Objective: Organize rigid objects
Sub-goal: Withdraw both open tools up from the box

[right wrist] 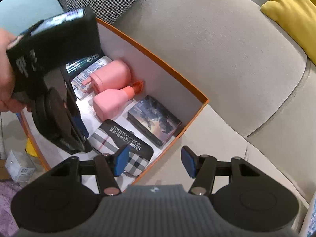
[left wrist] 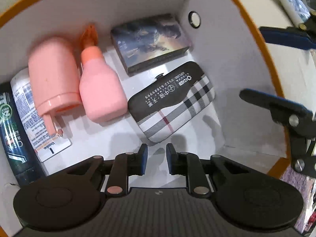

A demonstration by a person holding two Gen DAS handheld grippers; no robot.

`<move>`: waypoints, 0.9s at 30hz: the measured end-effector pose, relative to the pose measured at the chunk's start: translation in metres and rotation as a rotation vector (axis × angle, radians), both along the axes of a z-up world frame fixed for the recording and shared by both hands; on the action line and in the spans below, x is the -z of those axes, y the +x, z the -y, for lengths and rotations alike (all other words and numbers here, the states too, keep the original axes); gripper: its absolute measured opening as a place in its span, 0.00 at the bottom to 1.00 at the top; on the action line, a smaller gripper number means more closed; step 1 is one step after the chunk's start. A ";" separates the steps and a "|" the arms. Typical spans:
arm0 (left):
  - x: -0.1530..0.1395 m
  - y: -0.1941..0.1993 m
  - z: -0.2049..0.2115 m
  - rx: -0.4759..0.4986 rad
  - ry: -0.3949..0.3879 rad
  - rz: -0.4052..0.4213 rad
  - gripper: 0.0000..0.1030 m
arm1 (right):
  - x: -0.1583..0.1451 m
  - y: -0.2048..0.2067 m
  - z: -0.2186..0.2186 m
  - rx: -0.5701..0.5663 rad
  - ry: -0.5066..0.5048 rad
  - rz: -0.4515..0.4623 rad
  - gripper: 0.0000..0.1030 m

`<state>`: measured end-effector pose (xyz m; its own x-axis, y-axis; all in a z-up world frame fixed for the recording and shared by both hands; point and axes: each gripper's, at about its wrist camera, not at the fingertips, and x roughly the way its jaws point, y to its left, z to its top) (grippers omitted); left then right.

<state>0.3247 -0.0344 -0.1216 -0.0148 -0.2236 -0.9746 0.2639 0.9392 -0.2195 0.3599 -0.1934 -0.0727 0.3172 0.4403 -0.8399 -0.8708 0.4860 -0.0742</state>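
Now the left gripper (left wrist: 157,159) is hovering inside the orange box (right wrist: 173,67), jaws slightly parted and holding nothing, just above the plaid case (left wrist: 173,108), likely just dropped or being straightened. Right gripper (right wrist: 153,161) is waiting wide open, empty, over the rim.

Bare box floor (left wrist: 118,138) beside plaid case (left wrist: 173,102)
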 end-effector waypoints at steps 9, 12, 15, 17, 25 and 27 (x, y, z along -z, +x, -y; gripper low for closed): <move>-0.001 0.009 -0.001 -0.077 0.012 0.065 0.19 | 0.007 -0.004 0.000 0.001 -0.014 -0.008 0.59; -0.001 0.012 -0.006 -0.110 -0.003 0.059 0.19 | 0.009 -0.004 0.000 0.005 -0.015 -0.013 0.59; -0.001 0.012 -0.009 -0.101 -0.036 0.035 0.18 | 0.010 -0.004 0.000 0.004 -0.015 -0.015 0.59; -0.004 0.009 -0.009 -0.098 -0.048 0.029 0.18 | 0.010 -0.004 -0.001 0.001 -0.012 -0.019 0.59; -0.059 -0.033 -0.009 -0.041 -0.028 0.246 0.19 | -0.004 -0.012 0.003 0.011 0.016 -0.009 0.59; -0.081 -0.052 -0.016 -0.043 -0.042 0.318 0.19 | -0.013 -0.018 0.007 0.027 0.039 -0.002 0.59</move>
